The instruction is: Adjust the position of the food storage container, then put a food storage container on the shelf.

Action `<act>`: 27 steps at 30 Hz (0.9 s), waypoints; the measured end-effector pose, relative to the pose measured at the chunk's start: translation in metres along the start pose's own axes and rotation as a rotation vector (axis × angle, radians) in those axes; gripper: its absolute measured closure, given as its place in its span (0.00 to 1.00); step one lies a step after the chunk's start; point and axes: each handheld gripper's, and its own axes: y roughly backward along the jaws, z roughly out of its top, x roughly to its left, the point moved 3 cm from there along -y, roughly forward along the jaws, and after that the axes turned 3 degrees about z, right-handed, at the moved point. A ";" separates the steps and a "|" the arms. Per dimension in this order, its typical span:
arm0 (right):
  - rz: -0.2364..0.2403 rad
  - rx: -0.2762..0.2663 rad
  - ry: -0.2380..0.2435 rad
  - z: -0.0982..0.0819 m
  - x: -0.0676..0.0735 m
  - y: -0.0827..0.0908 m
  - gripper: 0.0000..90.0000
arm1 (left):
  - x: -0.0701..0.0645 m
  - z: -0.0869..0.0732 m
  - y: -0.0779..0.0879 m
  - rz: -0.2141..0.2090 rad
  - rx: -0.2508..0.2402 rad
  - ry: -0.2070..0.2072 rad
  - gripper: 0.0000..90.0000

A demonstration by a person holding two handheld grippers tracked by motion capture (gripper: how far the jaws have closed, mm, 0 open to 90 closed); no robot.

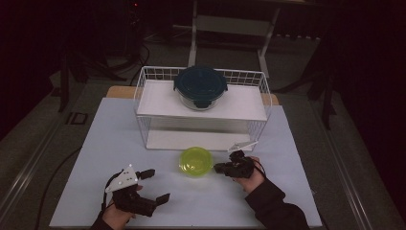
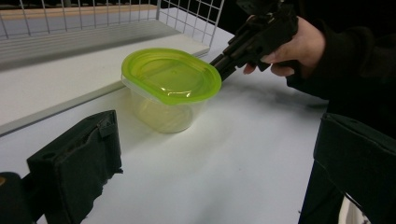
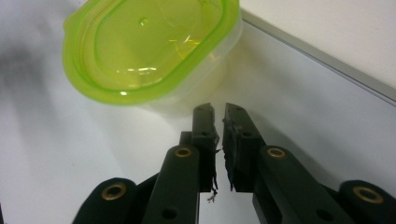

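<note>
A small see-through plastic tub with a bright green lid [image 1: 196,161] sits on the pale blue table top [image 1: 287,191], just in front of the white wire basket rack [image 1: 143,96]. It stands between the two grippers, close to the right one.

The tub looks empty, so I think it is very light. Its walls look thin and a bit bendy, and the plastic is smooth, so it could slide away or tip if it gets a push from one side. The lid sticks out a little all round. That rim, or the two sides just under it, looks like the best place to take hold. A soft squeeze should do; a hard one may dent it or pop the lid.

The right gripper [image 3: 218,112] points at the tub's side, very near it but not touching. Its jaws are almost together, with only a thin gap, and nothing is between them. They would need to go much wider to fit the tub.

The left gripper [image 1: 155,184] rests on the table, off to the side. Its jaws stand wide apart and hold nothing.
</note>
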 end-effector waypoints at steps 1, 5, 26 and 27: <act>0.000 0.000 0.000 0.000 0.000 0.000 0.90 | 0.000 0.000 0.000 -0.001 -0.001 0.001 0.00; -0.004 -0.014 -0.012 -0.005 0.000 0.010 0.87 | 0.000 0.000 0.000 0.001 0.001 -0.003 0.00; 0.015 -0.227 -0.017 0.003 0.023 0.075 0.22 | 0.008 0.048 0.008 -0.016 -0.018 0.031 0.00; 0.022 -0.233 -0.024 0.006 0.023 0.076 0.22 | 0.010 0.051 0.008 -0.017 -0.010 0.035 0.00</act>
